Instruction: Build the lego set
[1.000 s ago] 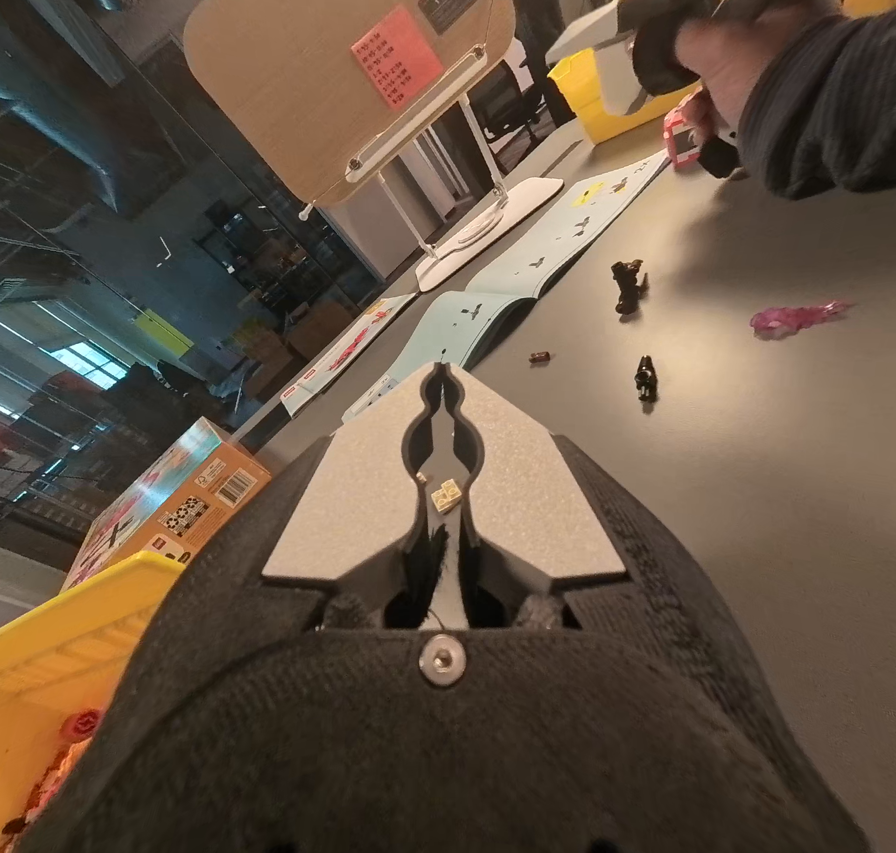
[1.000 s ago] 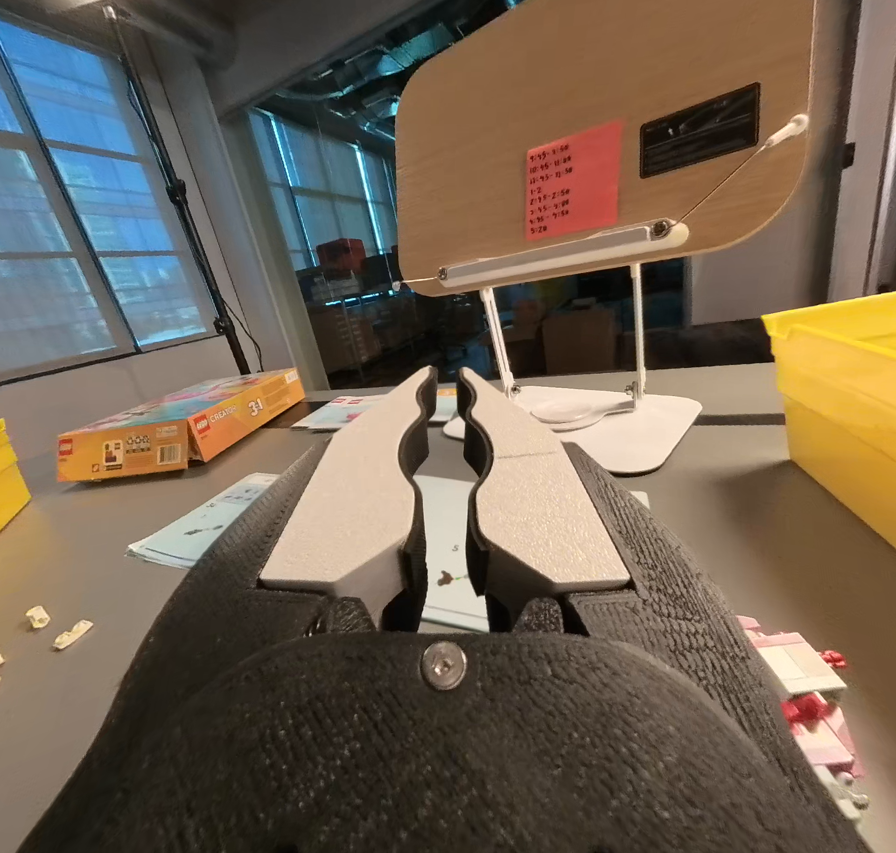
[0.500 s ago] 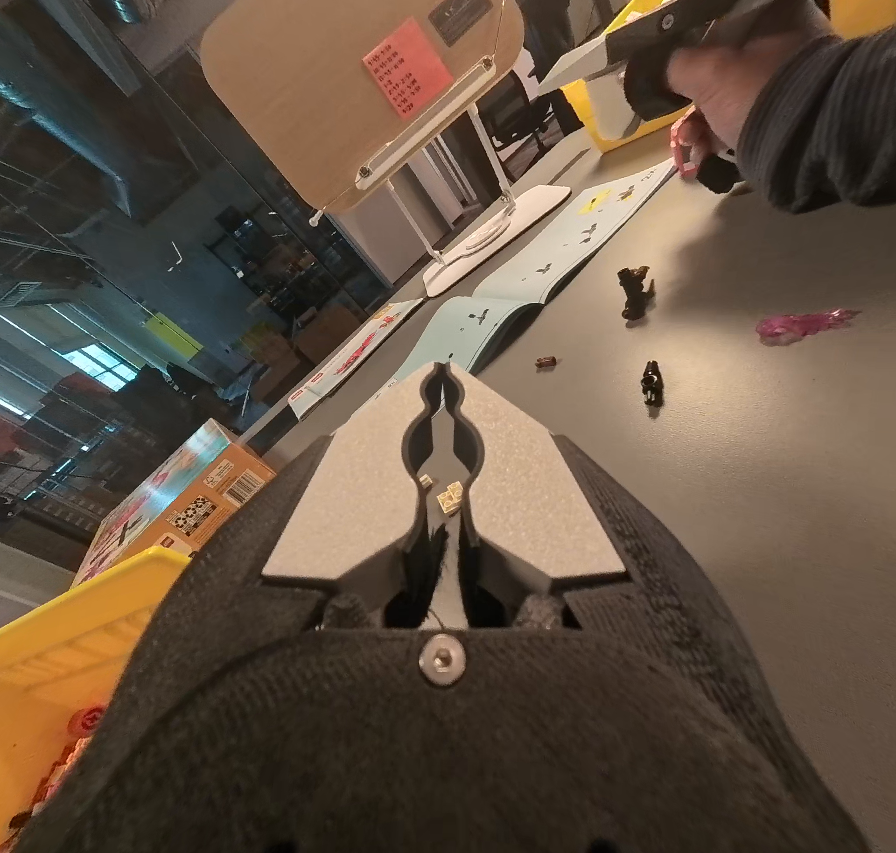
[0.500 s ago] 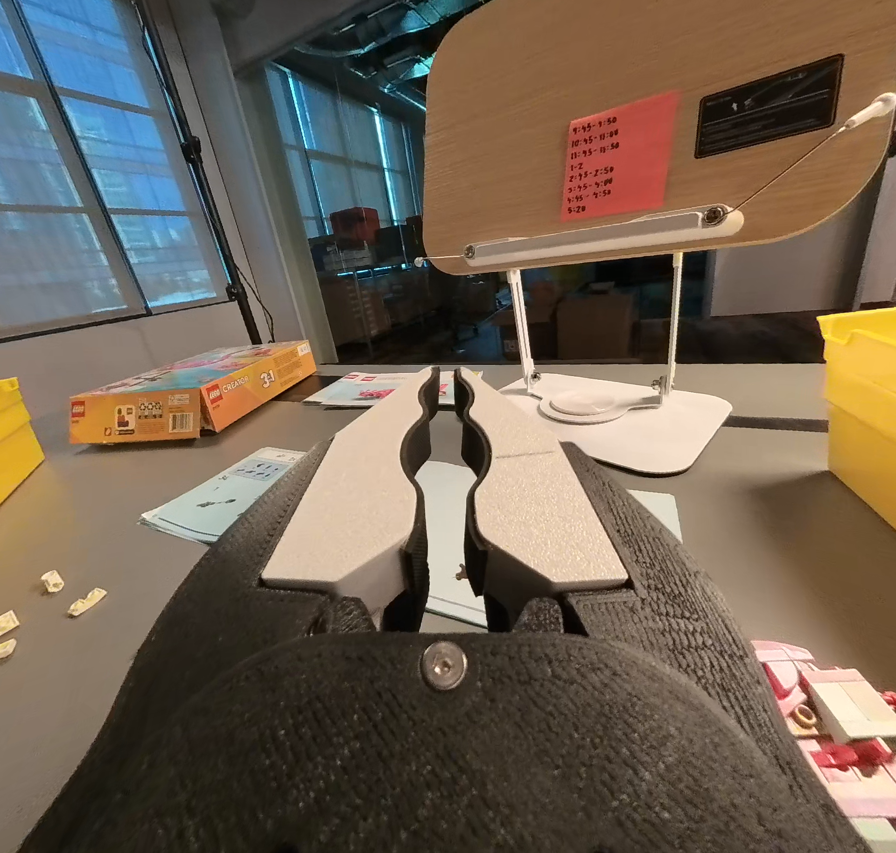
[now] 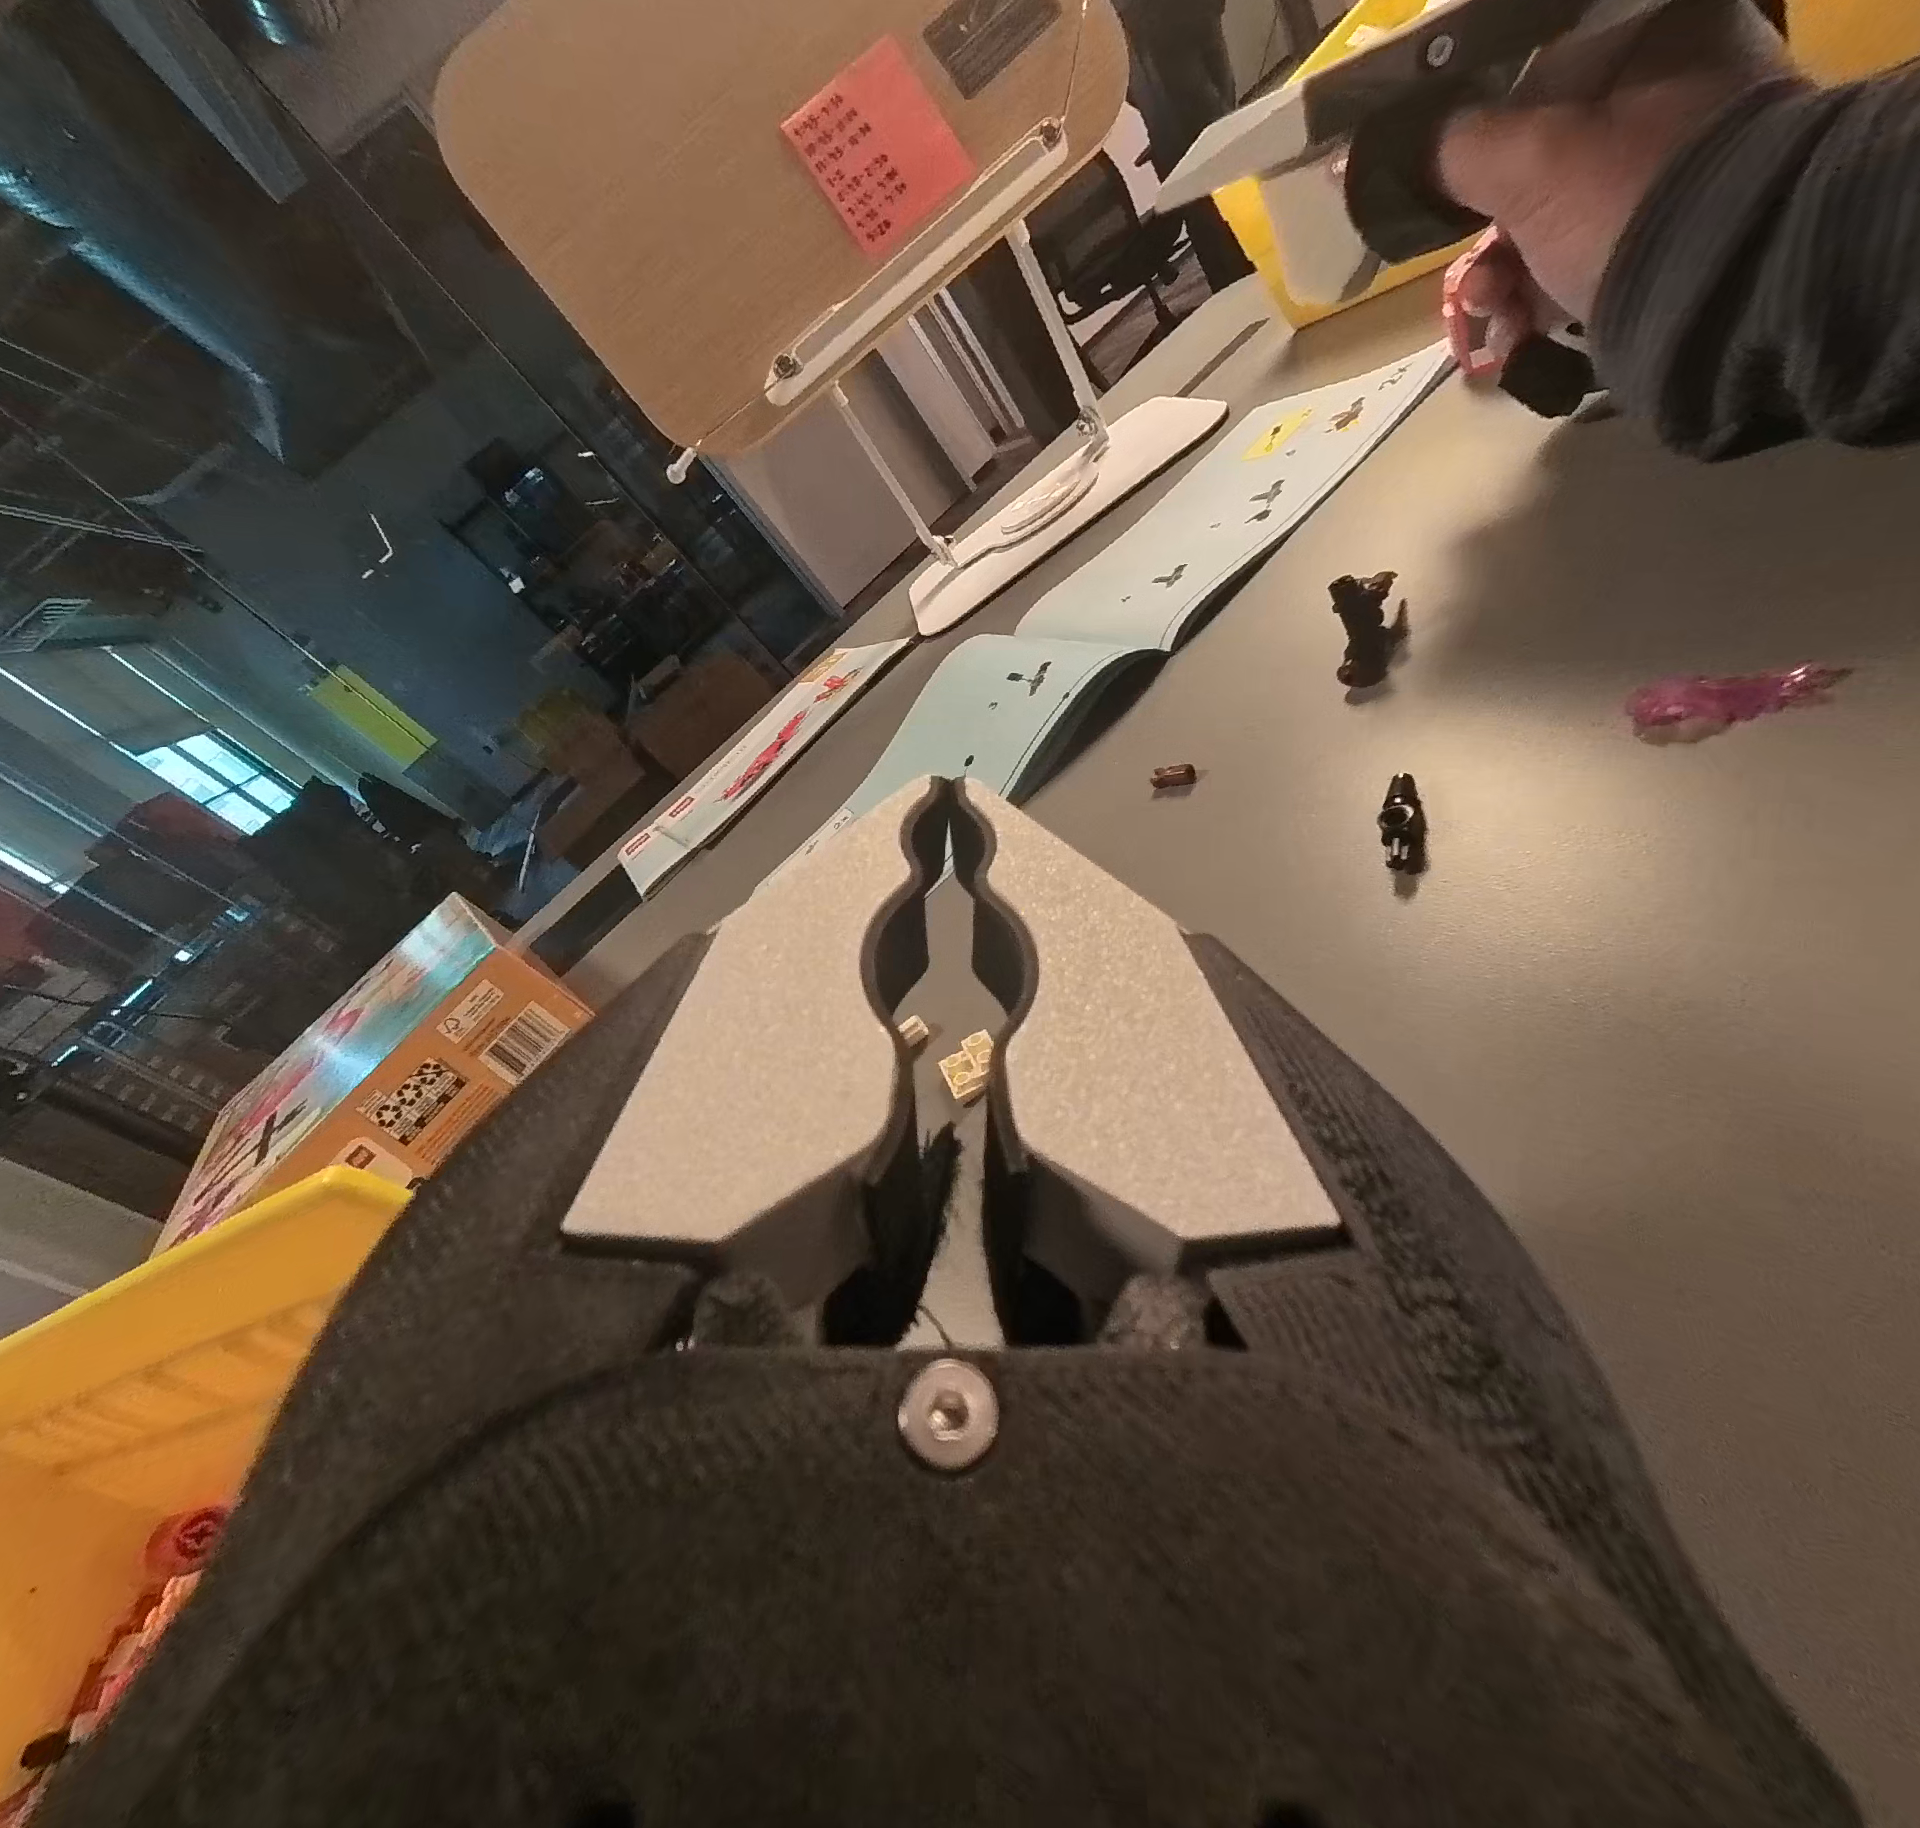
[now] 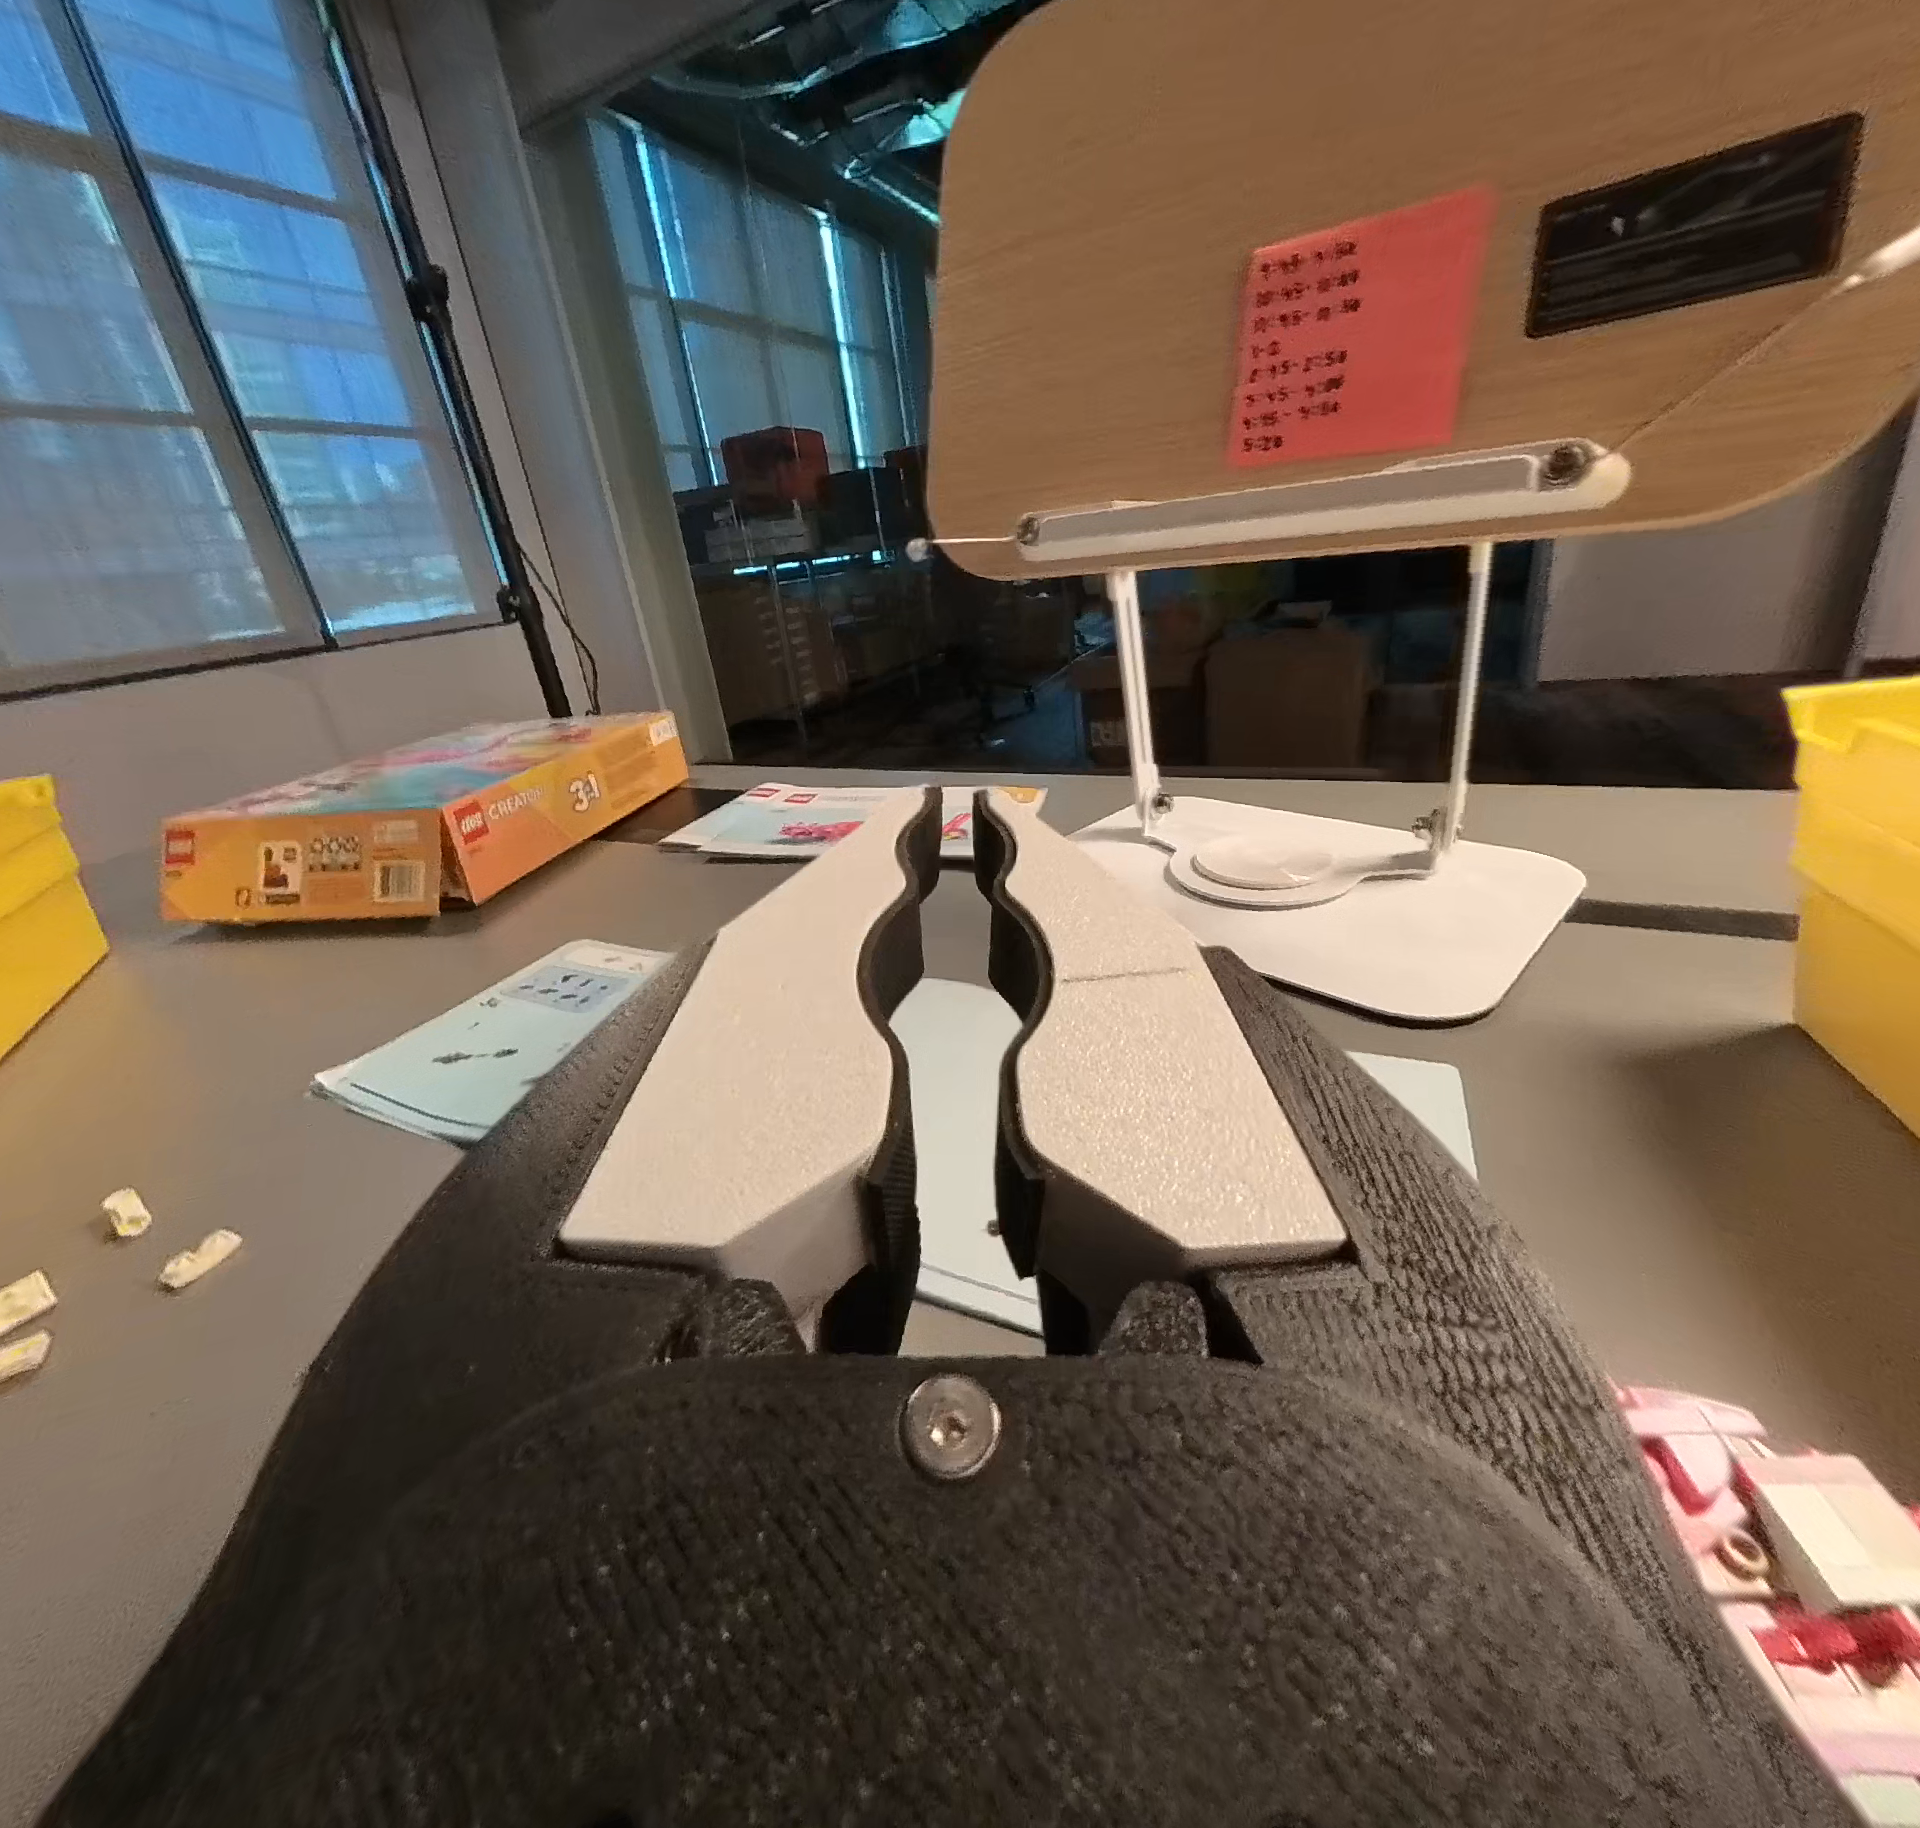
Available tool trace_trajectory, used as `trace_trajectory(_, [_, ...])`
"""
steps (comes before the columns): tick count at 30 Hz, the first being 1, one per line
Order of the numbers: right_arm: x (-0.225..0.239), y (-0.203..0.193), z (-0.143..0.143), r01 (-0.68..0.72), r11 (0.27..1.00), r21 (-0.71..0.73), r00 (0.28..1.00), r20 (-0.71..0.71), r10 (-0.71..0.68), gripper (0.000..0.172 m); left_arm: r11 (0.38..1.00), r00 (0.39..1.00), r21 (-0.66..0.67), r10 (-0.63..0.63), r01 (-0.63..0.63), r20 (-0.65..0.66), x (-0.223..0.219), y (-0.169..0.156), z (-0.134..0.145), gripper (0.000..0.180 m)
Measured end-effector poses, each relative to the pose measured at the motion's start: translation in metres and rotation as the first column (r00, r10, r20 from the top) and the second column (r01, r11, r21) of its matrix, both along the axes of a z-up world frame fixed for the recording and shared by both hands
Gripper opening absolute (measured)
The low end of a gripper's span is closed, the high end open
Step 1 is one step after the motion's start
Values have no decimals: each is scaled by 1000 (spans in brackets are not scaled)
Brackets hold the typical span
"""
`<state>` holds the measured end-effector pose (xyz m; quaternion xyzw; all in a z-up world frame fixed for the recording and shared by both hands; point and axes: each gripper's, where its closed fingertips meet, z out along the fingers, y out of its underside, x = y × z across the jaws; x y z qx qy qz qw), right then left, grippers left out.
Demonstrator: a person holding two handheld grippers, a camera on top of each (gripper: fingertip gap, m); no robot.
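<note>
My left gripper (image 5: 951, 789) is shut with its tips touching and nothing between them. It hovers low over the grey table (image 5: 1558, 1051), above two small cream bricks (image 5: 966, 1063) that show through the finger gap. My right gripper (image 6: 956, 799) is open by a narrow slit with nothing in it. It points at the white base (image 6: 1351, 905) of a wooden book stand, over a light blue open booklet (image 6: 956, 1072). In the left wrist view the right gripper (image 5: 1247, 149) shows at the top right, held by a hand (image 5: 1527, 189) in a dark sleeve.
Small black pieces (image 5: 1363, 625) (image 5: 1401, 820), a brown stud (image 5: 1174, 776) and a clear pink piece (image 5: 1725, 698) lie on the table. An orange box (image 6: 416, 833), leaflets (image 6: 790, 812), cream bits (image 6: 197, 1259) and yellow bins (image 6: 1860, 895) (image 5: 135, 1415) stand around. A pink brick model (image 6: 1808, 1570) lies at lower right. The left gripper's tips are roughly 25 cm from the right gripper's. From my right tips it is roughly 15 cm to the pink brick model (image 6: 1808, 1570); from my left, 35 cm.
The right gripper's jaws narrowed slightly and it moved forward toward the book stand, rising in the left wrist view. The left gripper stayed shut and barely shifted.
</note>
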<state>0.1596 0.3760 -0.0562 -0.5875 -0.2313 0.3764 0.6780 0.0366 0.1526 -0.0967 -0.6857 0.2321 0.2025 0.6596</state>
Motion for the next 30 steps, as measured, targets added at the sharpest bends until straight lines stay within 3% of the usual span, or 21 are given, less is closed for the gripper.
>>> trace_trajectory(7, [-14, -9, -2, -13, 998, 69, 994, 105, 6, 2, 1000, 1000, -1, -2, 2, -2, 1, 0, 0, 0])
trace_trajectory(30, [-14, -7, -4, -9, 998, 57, 994, 107, 3, 2, 1000, 1000, -3, -24, 24, -2, 5, 0, -1, 0])
